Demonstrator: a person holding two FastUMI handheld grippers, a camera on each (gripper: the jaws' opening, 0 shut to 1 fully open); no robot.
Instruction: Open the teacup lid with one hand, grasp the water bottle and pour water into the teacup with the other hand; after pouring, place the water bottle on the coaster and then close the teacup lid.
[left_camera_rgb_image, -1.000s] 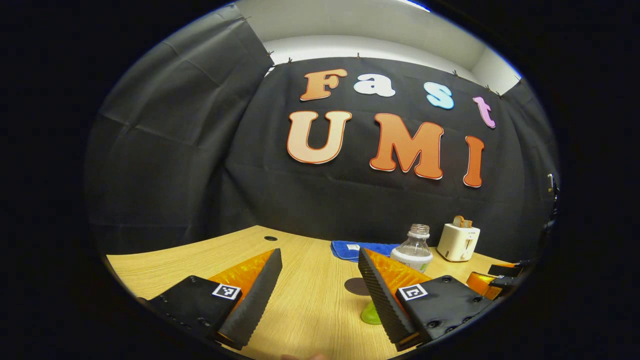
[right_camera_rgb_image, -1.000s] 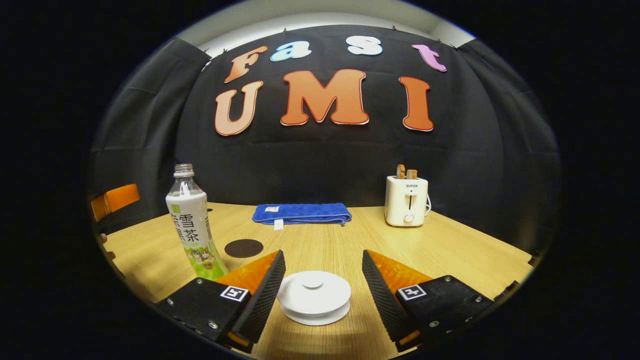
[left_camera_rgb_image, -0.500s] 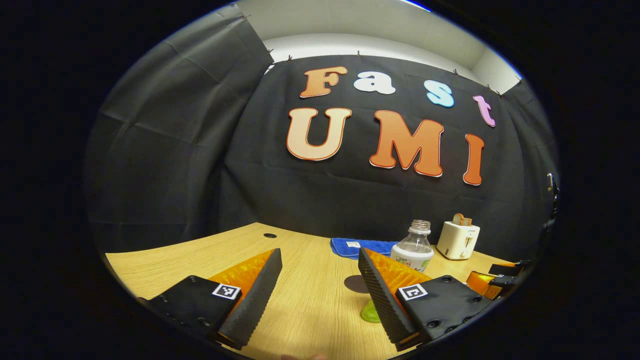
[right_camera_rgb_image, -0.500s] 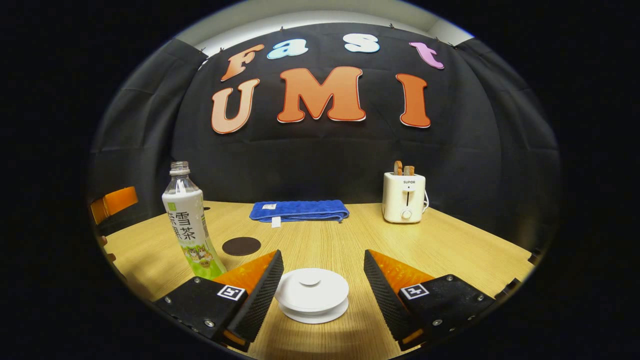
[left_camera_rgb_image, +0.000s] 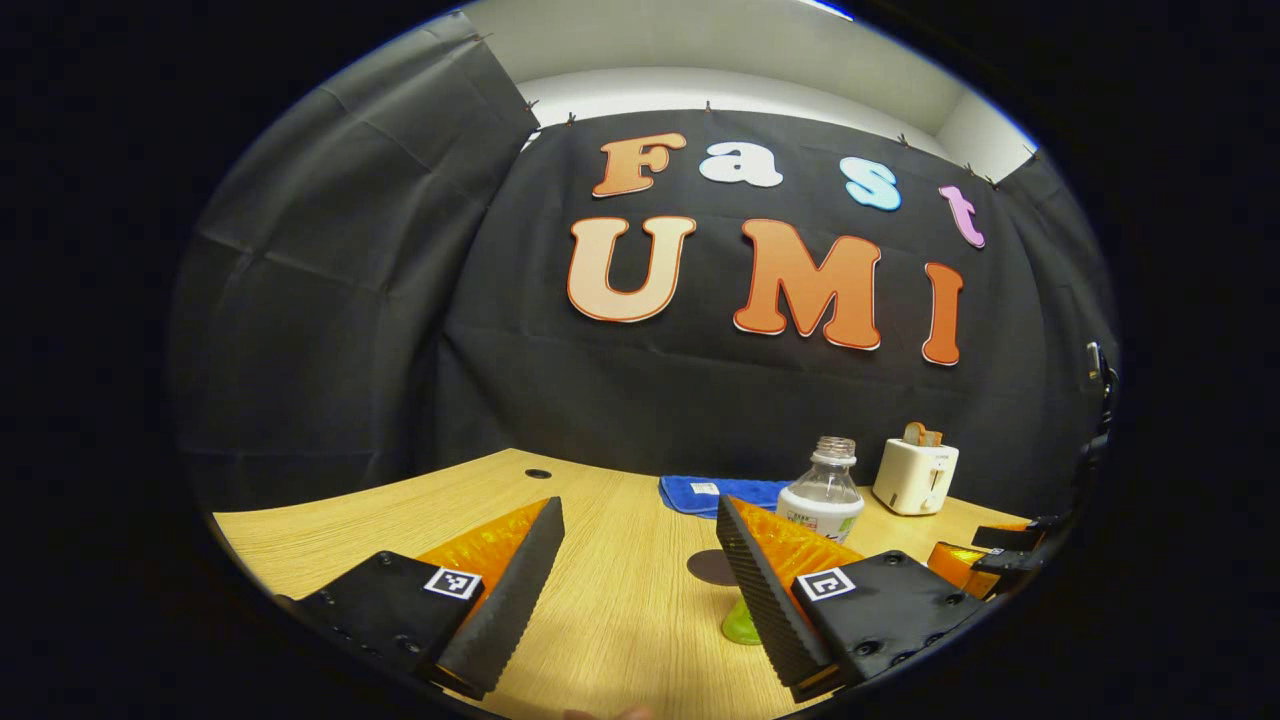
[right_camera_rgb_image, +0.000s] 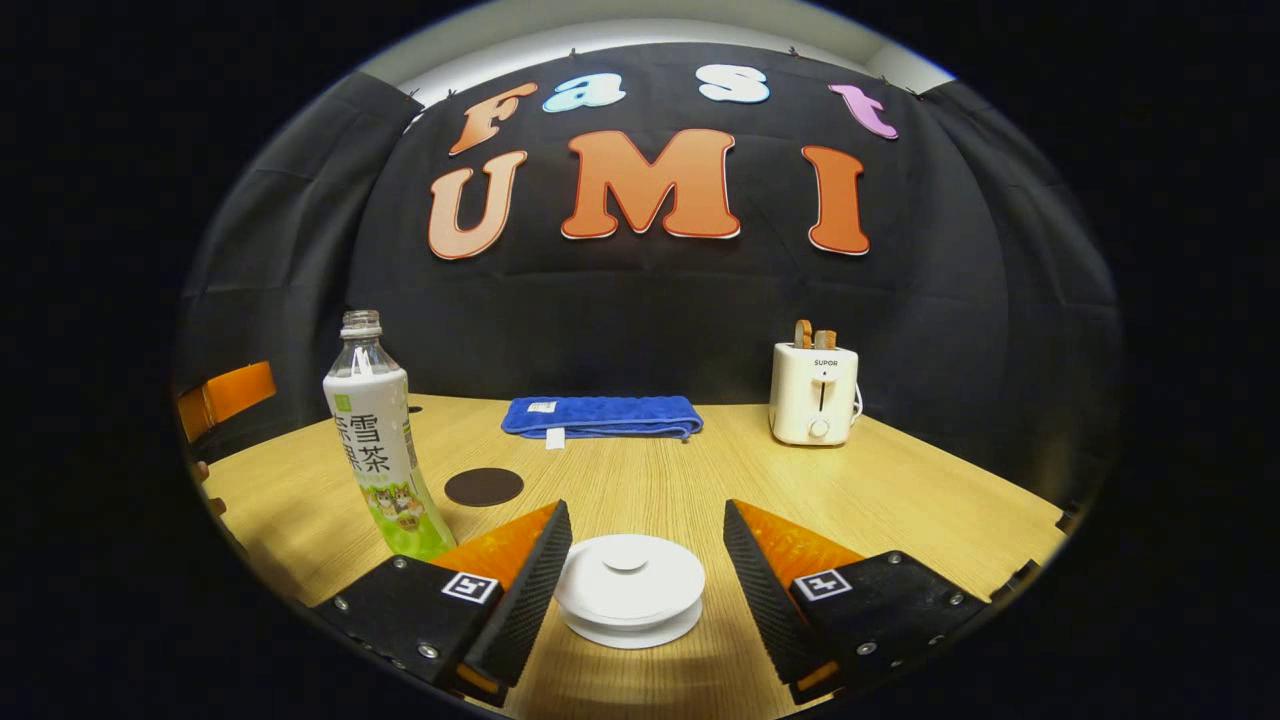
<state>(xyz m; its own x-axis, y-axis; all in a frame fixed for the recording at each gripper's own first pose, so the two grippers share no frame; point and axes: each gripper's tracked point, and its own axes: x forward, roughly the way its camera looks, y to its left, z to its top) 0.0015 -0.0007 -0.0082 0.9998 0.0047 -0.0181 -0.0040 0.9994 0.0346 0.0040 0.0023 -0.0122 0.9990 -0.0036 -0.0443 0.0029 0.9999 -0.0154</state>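
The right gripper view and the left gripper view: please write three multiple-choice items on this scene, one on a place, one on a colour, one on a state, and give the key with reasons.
1. Where does the teacup lid lie?
A. Between the fingers of the right gripper
B. On the blue towel
C. On top of the toaster

2. What colour is the folded towel at the back of the table?
A. Red
B. Blue
C. White

3. In what state is the water bottle?
A. Lying on its side
B. Standing upright with no cap
C. Standing on the coaster

Key:
1 A, the white lid sits in the gap between the open fingers, touched by neither.
2 B, the towel beside the toaster is blue.
3 B, the bottle stands upright with its mouth open, beside the dark coaster, not on it.
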